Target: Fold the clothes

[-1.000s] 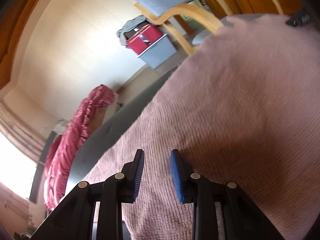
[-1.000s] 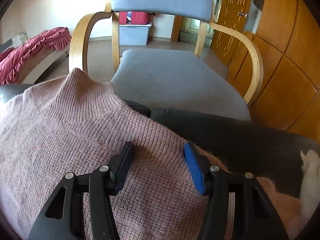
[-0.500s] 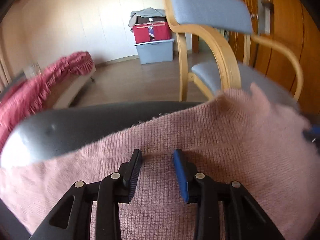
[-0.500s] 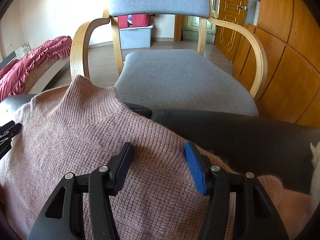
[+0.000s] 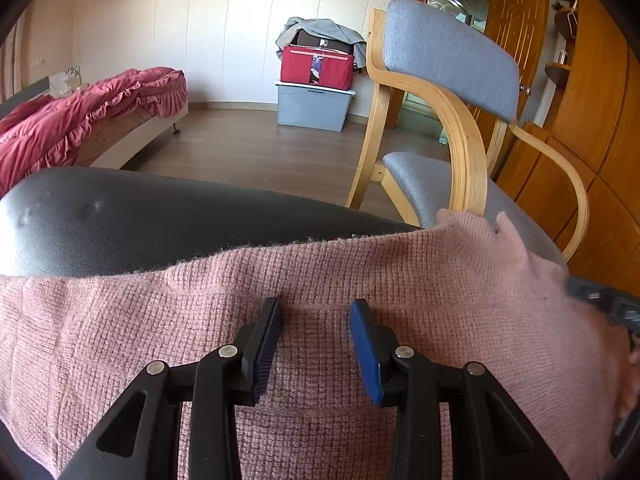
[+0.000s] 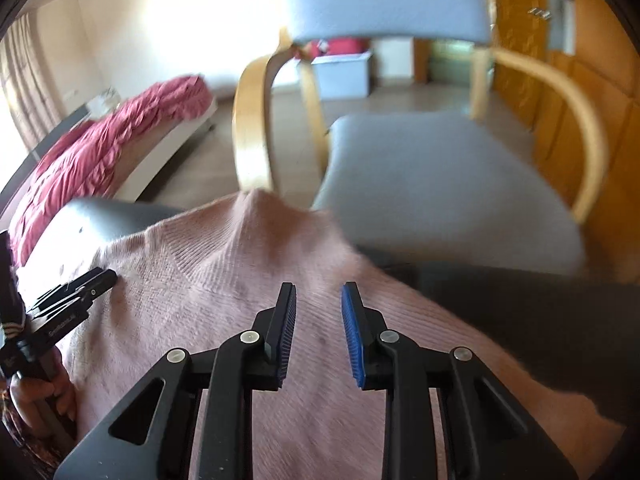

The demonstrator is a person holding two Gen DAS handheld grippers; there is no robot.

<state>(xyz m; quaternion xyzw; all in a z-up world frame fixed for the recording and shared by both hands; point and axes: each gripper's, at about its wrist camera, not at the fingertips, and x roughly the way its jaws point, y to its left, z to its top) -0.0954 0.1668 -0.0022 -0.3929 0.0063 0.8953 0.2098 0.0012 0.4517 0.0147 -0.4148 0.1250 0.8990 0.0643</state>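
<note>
A pink knit sweater [image 5: 400, 280] lies spread on a black padded surface [image 5: 120, 224], its high collar [image 6: 260, 216] toward the chair. My left gripper [image 5: 316, 312] hovers just over the sweater near its far edge, open, with only knit showing below the gap. The right gripper [image 6: 319, 300] sits above the sweater below the collar. Its jaws are closing, a gap still shows between the blue pads, and I see no cloth pinched there. The right wrist view shows the left gripper [image 6: 80, 288] at the left, held by a hand [image 6: 36, 396].
A wooden armchair with grey cushions [image 5: 448, 48] stands right behind the black surface. A bed with a red ruffled cover [image 5: 80, 120] is at the left. A red box on a grey bin [image 5: 316, 88] stands by the far wall, and wooden cabinets [image 5: 592, 120] line the right.
The left wrist view has rolled upright and its gripper has slid along the sweater's far edge. The right jaws have narrowed, and that gripper has lifted and shifted, blurring its view.
</note>
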